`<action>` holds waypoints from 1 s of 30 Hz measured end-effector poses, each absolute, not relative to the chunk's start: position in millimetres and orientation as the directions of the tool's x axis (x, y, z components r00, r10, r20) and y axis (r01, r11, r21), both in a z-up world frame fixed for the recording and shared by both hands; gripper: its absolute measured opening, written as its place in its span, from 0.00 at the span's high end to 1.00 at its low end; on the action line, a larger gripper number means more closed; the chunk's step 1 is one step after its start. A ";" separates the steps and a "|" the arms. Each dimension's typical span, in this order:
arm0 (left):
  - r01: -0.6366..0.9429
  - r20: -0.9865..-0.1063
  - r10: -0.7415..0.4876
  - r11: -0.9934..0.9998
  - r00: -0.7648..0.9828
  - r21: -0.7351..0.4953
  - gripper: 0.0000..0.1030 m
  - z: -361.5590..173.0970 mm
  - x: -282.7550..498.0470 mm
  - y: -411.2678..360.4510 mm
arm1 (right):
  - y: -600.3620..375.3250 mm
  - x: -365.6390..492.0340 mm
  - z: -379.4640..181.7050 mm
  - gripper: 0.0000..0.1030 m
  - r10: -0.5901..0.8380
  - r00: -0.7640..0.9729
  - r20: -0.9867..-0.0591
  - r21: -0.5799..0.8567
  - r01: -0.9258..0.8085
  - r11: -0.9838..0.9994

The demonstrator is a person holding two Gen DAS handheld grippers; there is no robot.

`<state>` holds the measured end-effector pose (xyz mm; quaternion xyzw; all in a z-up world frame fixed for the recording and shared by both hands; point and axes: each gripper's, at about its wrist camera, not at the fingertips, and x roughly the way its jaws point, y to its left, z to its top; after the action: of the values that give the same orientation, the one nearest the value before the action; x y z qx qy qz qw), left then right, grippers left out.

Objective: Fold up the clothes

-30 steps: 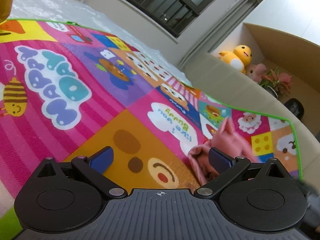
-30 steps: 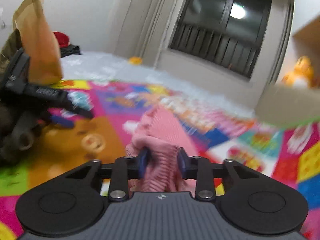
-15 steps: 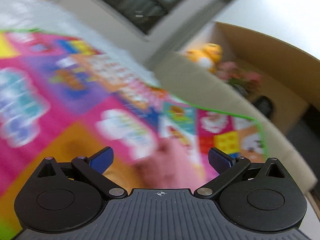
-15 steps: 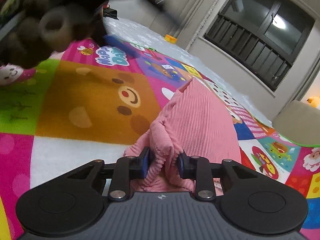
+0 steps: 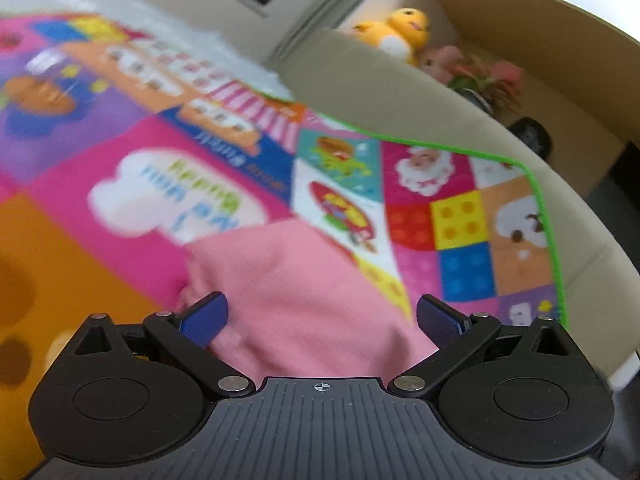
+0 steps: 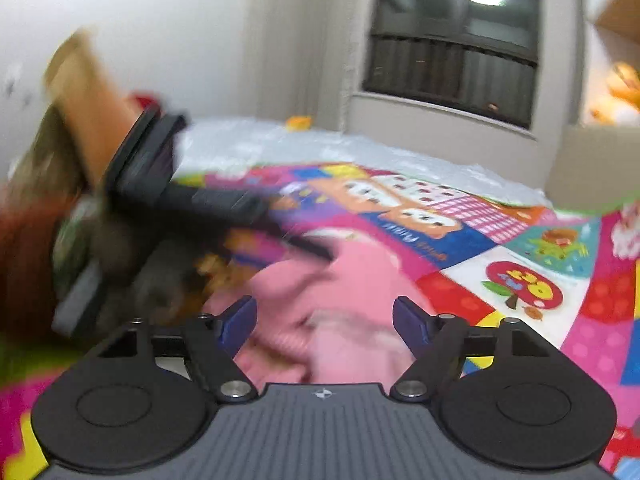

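Note:
A pink ribbed garment [image 5: 304, 296] lies crumpled on the colourful play mat [image 5: 460, 220]. My left gripper [image 5: 320, 316] is open just over it, blue fingers spread to either side of the cloth. In the right wrist view the same pink garment [image 6: 332, 320] lies blurred between and under my open right gripper [image 6: 324, 320]. The left gripper's black body [image 6: 160, 188] and the gloved hand holding it show at the left of that view, reaching down towards the garment.
A beige sofa edge [image 5: 400, 92] borders the mat at the back right, with a yellow plush toy [image 5: 400, 32] and a pink plush behind it by a cardboard box wall [image 5: 520, 28]. A dark window [image 6: 452, 44] faces me.
My right gripper has opened and let go of the pink garment. The left gripper has moved right, over the garment, which now lies between its fingers.

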<state>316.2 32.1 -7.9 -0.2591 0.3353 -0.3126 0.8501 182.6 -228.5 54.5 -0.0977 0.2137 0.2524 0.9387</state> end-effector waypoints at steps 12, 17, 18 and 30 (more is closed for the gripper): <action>0.318 -0.440 -0.683 0.691 0.583 -0.650 0.00 -2.7 279.8 44.0 | -208.1 205.6 -0.9 0.24 0.320 0.764 -0.560 -0.151 -0.474 0.867; 0.306 -0.491 -0.664 0.720 0.564 -0.623 0.07 -10.7 264.1 30.5 | -251.1 214.3 24.2 0.06 0.451 0.675 -0.583 0.084 -0.502 0.861; 0.324 -0.501 -0.649 0.740 0.572 -0.590 0.07 -11.0 260.6 26.3 | -258.9 219.4 30.6 0.00 0.456 0.680 -0.574 0.116 -0.483 0.868; 0.419 -0.529 -0.579 0.815 0.621 -0.400 0.05 -18.5 240.5 1.7 | -195.2 349.6 43.6 0.00 0.303 0.681 -0.666 0.040 -0.374 0.927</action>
<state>240.5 1.7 -18.5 -0.1197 0.3337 -0.2796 0.8923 349.6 -195.2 43.6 -0.0498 0.3538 0.1850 0.9155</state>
